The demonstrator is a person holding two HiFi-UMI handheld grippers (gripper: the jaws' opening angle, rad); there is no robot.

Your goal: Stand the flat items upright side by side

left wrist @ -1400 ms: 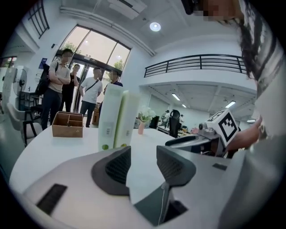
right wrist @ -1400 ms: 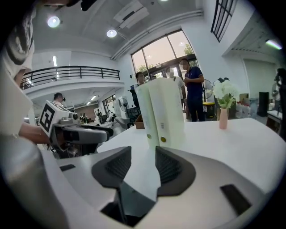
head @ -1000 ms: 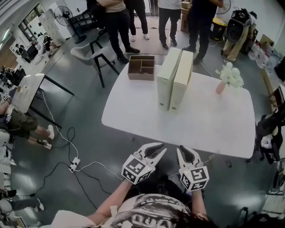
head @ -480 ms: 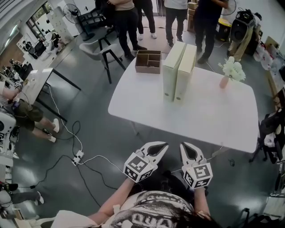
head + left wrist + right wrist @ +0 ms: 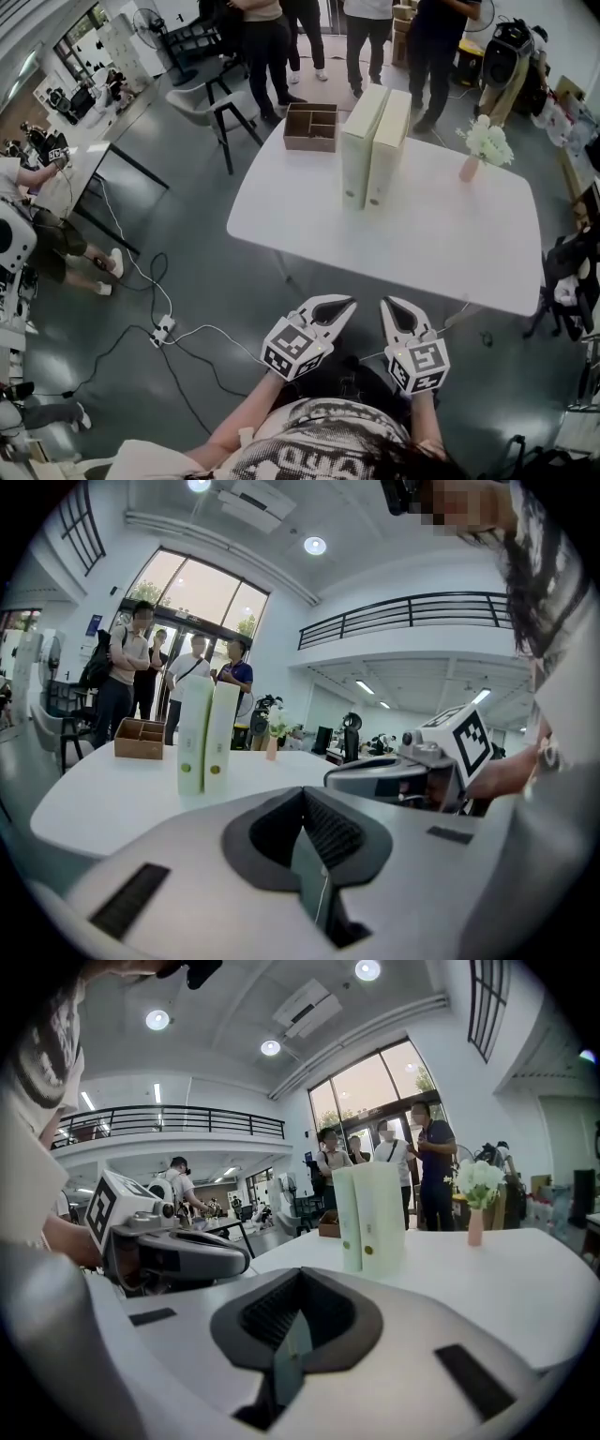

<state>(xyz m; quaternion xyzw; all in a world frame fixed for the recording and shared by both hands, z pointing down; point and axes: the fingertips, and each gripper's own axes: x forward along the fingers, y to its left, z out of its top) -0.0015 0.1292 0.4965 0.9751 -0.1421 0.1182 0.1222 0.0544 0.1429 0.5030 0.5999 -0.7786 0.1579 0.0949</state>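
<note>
My left tongs [image 5: 343,306] and right tongs [image 5: 388,306] are both closed and empty, well apart from the brown box [image 5: 311,127], beside which the two pale binders [image 5: 362,141] stand upright and touching on the desk [image 5: 441,234], so I judge the job finished, with no further move needed.

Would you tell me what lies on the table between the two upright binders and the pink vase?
Nothing: in the head view, the white table is bare between the upright binders and the pink vase.

No legible txt, brands or nos.; just b/w square code markers [image 5: 293,352] on left tongs [image 5: 345,303] & right tongs [image 5: 388,304]
</note>
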